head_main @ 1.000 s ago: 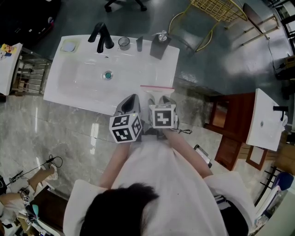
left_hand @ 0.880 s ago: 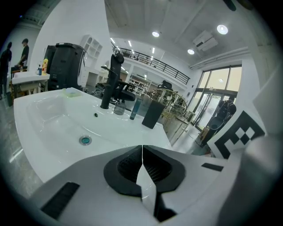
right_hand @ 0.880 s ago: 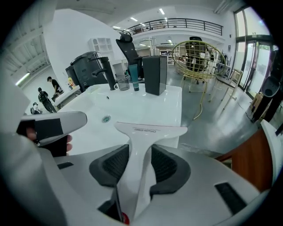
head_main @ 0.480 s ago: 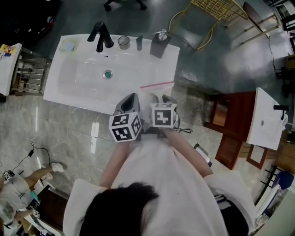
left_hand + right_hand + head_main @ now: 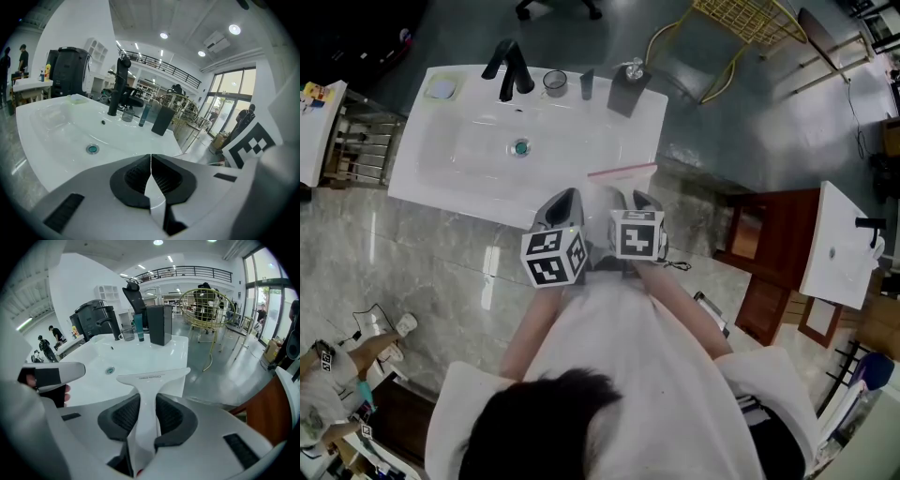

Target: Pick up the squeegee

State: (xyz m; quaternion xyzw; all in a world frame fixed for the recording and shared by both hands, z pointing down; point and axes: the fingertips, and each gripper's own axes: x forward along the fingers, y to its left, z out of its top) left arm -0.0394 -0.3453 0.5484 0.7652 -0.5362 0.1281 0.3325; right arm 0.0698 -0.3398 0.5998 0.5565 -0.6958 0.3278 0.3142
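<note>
Where the white sink (image 5: 581,141) meets its near right corner, the squeegee (image 5: 151,378) is pinched by its handle in the right tongs (image 5: 146,420), just now closing; left tongs (image 5: 151,177), pressed together and empty, hang over the sink's near edge.

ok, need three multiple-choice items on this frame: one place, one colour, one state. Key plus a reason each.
1. Where does the dispenser stand?
A. far right corner of the sink top
B. in the basin
C. on the floor

2. The faucet is:
A. chrome
B. black
C. white

3. The right gripper is:
A. open, empty
B. shut, empty
C. shut on the squeegee

Key:
1 A: the head view shows it at that corner.
2 B: it is black in every view.
3 C: its jaws have just been closing, and the pads press the squeegee from both sides.
</note>
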